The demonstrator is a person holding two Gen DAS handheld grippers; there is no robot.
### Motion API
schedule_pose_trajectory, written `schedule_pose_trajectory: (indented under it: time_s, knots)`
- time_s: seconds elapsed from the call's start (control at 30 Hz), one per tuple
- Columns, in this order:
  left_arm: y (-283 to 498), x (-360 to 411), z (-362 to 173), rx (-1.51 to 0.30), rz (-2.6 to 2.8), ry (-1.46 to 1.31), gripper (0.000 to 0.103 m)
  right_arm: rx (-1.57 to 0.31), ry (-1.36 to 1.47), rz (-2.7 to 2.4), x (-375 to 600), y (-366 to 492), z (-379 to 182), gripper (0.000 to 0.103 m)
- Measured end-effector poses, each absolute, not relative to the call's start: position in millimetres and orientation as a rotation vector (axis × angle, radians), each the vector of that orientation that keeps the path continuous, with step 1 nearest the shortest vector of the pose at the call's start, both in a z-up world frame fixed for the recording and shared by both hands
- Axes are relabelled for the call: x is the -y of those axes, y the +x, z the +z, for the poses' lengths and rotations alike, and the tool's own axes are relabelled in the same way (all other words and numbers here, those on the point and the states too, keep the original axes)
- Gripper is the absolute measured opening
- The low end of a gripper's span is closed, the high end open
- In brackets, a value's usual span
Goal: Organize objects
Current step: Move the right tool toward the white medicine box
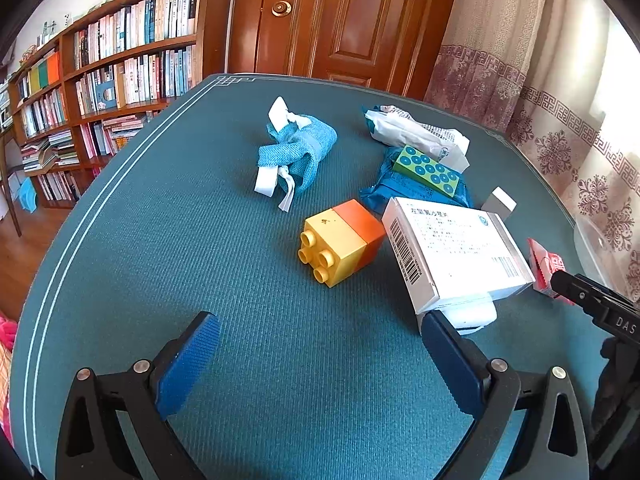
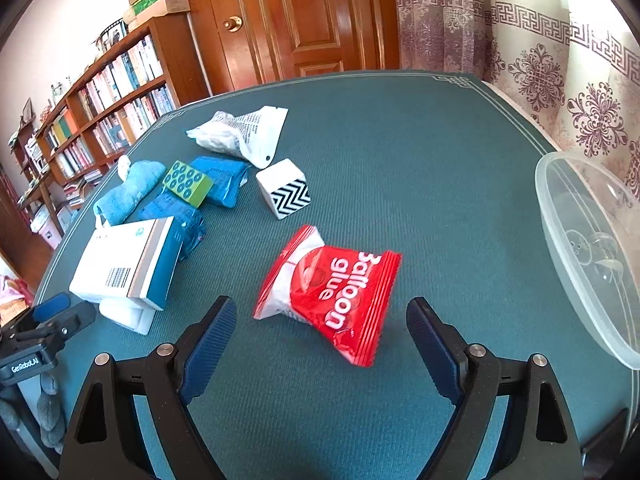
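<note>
Right gripper (image 2: pixel 320 320) is hovering over the bench (image 2: pixel 420 152), jaws standing wide and gripping nothing; the red balloon glue packet (image 2: pixel 332 292) is lying flat on the bench just beyond its fingertips. Left gripper (image 1: pixel 320 332) jaws are also standing wide and empty, right finger (image 1: pixel 448 344) sitting just beside the white medicine box (image 1: pixel 456 252). Yellow-orange brick (image 1: pixel 340 242) is resting left of that box. Crowding the far side: blue cloth (image 1: pixel 300 148), green dotted block (image 1: pixel 428 170) on blue pouches (image 2: pixel 220 180), white crumpled bag (image 2: pixel 244 134), chevron cube (image 2: pixel 286 188). Clear plastic container (image 2: pixel 580 248) is sitting at the right edge.
</note>
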State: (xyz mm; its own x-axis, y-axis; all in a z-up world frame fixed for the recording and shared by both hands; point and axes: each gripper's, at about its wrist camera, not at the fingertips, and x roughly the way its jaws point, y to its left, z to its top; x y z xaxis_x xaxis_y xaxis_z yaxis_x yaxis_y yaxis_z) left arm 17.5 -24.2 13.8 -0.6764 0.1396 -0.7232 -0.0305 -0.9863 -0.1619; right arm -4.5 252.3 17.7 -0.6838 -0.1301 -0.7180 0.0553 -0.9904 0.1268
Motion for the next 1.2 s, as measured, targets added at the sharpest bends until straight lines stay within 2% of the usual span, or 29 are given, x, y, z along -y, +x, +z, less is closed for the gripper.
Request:
schedule_pose_trajectory:
  time_s: [0.13,0.3,0.5,0.63,1.0,1.2]
  knots:
    - [14,25,15,0.231,2.769,-1.218,0.103,0.153,1.175,-2.802,-260,1,22,0.087]
    - [19,10,21,0.127,2.755,-1.189,0.103,0.174,1.159,-2.798,-263,7,20,0.088]
    - [18,-7,35,0.118,2.719,-1.165,0.103,0.206,1.102,-2.81,-267,12,27,0.088]
    - [14,-16,42,0.014,2.754,-1.14,0.103,0.245,1.092,-2.804,-271,16,25,0.088]
    - [-2,25,33,-0.033,2.868,-1.191,0.103,0.228,1.097,-2.766,-265,24,21,0.088]
    - [-18,17,24,-0.043,2.846,-1.219,0.103,0.206,1.103,-2.759,-257,23,20,0.088]
